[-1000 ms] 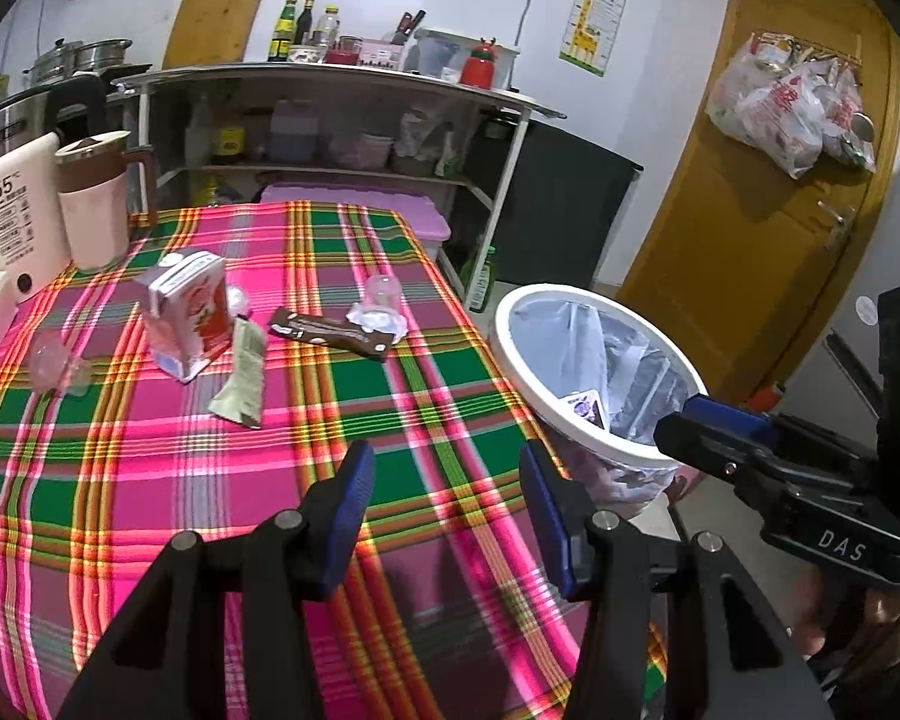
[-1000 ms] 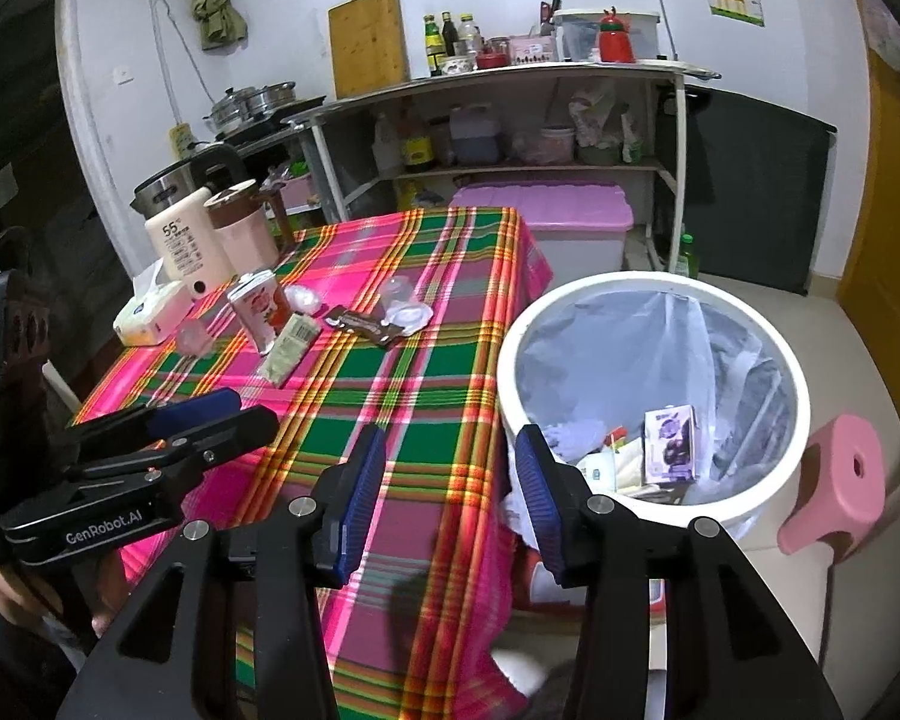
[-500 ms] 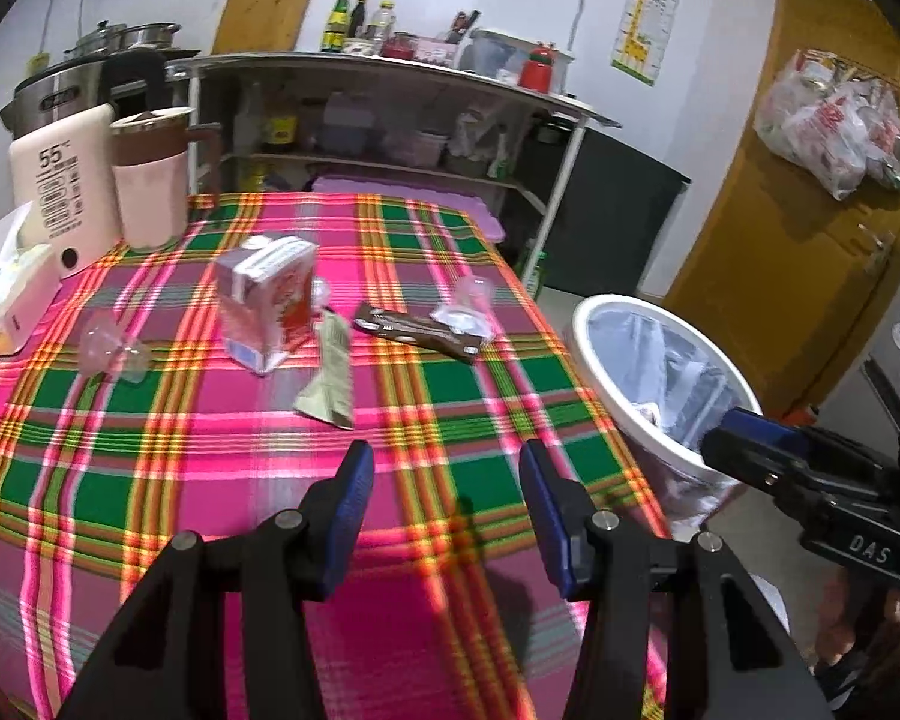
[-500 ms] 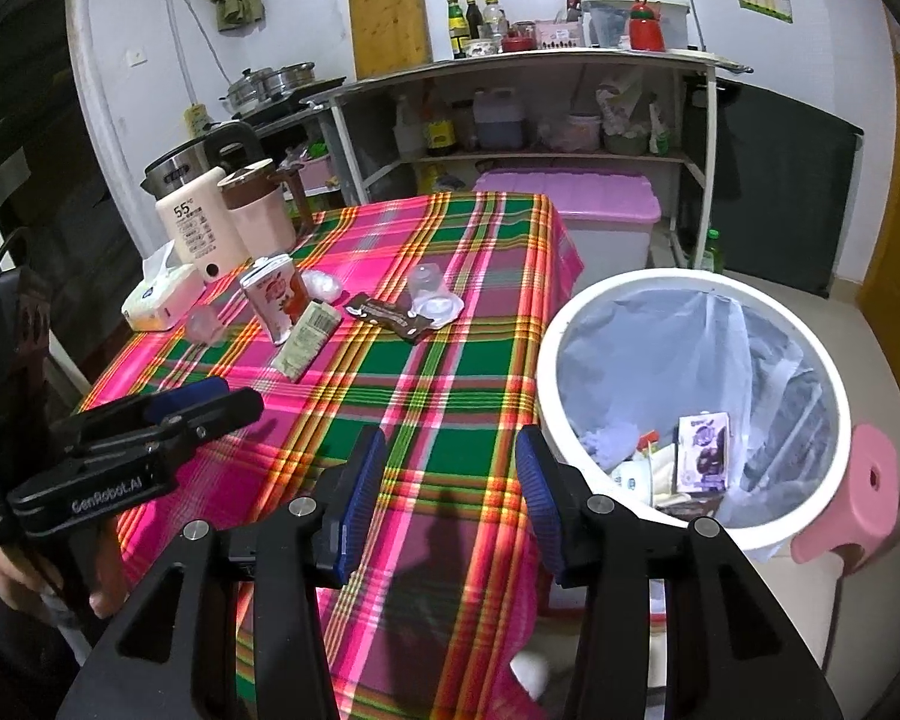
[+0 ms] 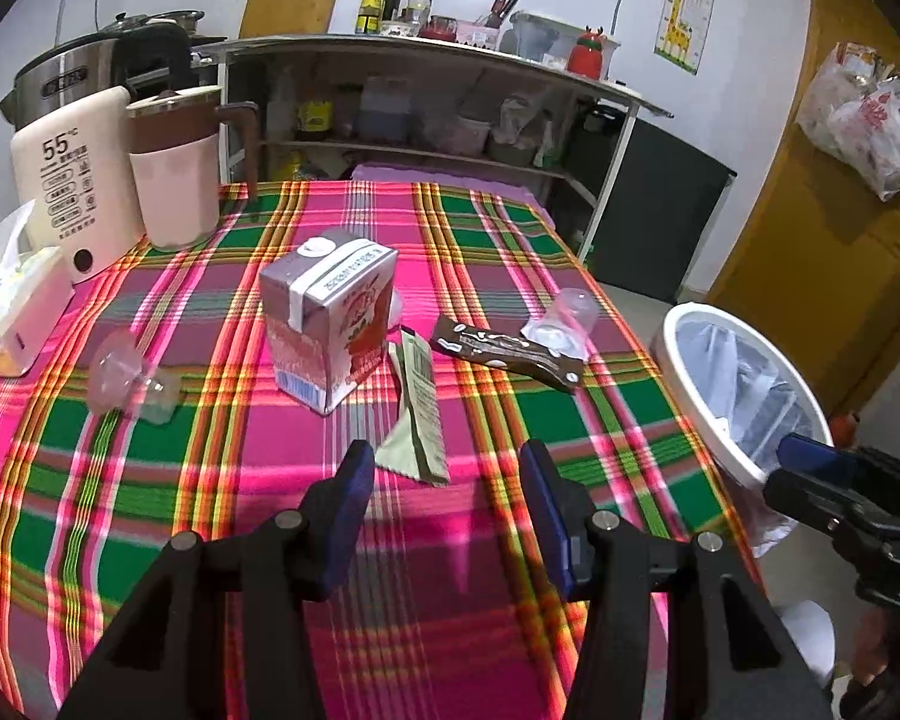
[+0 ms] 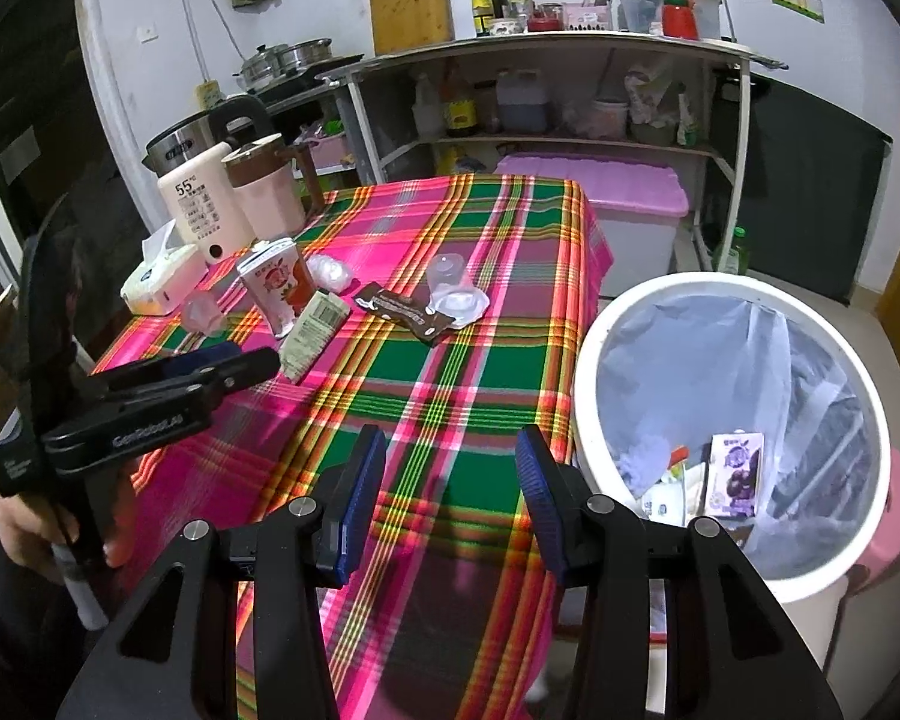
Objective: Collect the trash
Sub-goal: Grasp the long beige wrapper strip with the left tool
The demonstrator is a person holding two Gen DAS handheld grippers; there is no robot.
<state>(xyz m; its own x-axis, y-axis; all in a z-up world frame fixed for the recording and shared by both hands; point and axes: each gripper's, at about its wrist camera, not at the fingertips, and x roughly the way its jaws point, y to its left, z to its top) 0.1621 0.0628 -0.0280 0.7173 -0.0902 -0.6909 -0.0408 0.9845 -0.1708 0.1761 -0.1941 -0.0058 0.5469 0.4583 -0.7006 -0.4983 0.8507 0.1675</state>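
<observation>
The task looks only partly done. The white trash bin (image 6: 727,438), at the right of the right wrist view, already holds some waste at its bottom: a small purple carton (image 6: 735,468) and a few other scraps. Much is left on the table (image 5: 150,480) with the checked cloth.

In the middle of the left wrist view a pink drink carton (image 5: 328,324) stands upright. Just right of it lies a pale green wrapper (image 5: 419,414), and further right a brown wrapper (image 5: 504,351) touching a clear plastic cup (image 5: 561,324). Another clear cup (image 5: 127,378) lies on its side at the left. A small white crumpled thing (image 6: 329,271) sits behind the carton; I cannot tell what it is.

The left gripper (image 5: 444,474), at the bottom centre of its view, has its jaws apart and nothing between them; the green wrapper is nearest to it. The right gripper (image 6: 450,468) is also apart and empty, over the near table edge beside the bin.

I judge that all these pieces remain to be picked up, and no grasp has begun.
</observation>
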